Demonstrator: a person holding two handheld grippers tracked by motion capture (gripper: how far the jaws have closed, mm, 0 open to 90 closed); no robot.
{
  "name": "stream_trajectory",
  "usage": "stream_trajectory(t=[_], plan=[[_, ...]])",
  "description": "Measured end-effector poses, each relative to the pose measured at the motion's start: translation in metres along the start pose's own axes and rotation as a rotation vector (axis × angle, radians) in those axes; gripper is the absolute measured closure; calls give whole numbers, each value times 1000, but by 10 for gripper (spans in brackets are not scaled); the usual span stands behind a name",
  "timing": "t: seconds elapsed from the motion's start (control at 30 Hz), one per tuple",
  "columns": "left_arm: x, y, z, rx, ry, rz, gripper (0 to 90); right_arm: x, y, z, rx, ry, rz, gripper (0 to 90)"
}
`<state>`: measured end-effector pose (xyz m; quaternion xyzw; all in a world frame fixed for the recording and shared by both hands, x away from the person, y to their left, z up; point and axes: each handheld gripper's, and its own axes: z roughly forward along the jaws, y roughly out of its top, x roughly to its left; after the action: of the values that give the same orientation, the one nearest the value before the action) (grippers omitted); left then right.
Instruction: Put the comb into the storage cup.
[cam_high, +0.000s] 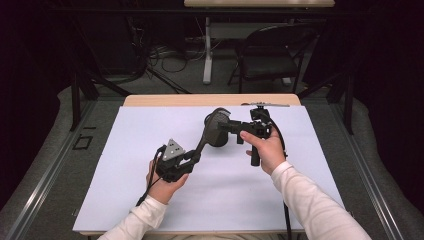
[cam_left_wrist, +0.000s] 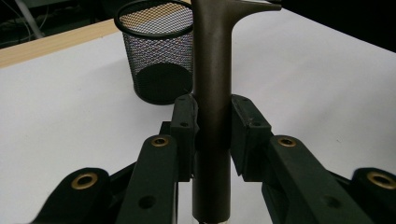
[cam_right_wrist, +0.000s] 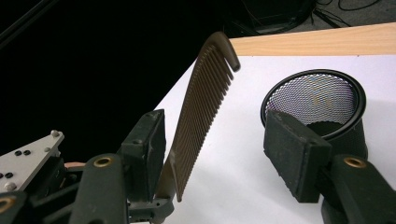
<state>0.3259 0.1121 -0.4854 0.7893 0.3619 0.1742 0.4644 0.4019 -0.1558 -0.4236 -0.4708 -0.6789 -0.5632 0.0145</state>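
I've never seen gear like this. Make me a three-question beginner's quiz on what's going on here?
1. True or false: the left gripper is shut on the handle of the brown comb.
2. Which container stands on the white table cover? A) glass jar B) black mesh cup C) cardboard box
3. Fill in: in the right gripper view, the right gripper has its jaws ____, with the comb's teeth between them.

Key: 1 true. 2 B. 3 open; the comb lies close to one pad, clear of the other.
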Motion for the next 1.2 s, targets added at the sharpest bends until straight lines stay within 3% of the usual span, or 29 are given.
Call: stream_trajectory(t=[0.6,0.9,1.2], plan=[[-8,-2,3,10,-28,9,727,-1,1,4,2,16,11,515],[-10,-2,3,9,-38,13,727,-1,1,5,6,19,-1,634],[-13,-3,4,12,-49,14,728,-3,1,6,12,48,38,694]])
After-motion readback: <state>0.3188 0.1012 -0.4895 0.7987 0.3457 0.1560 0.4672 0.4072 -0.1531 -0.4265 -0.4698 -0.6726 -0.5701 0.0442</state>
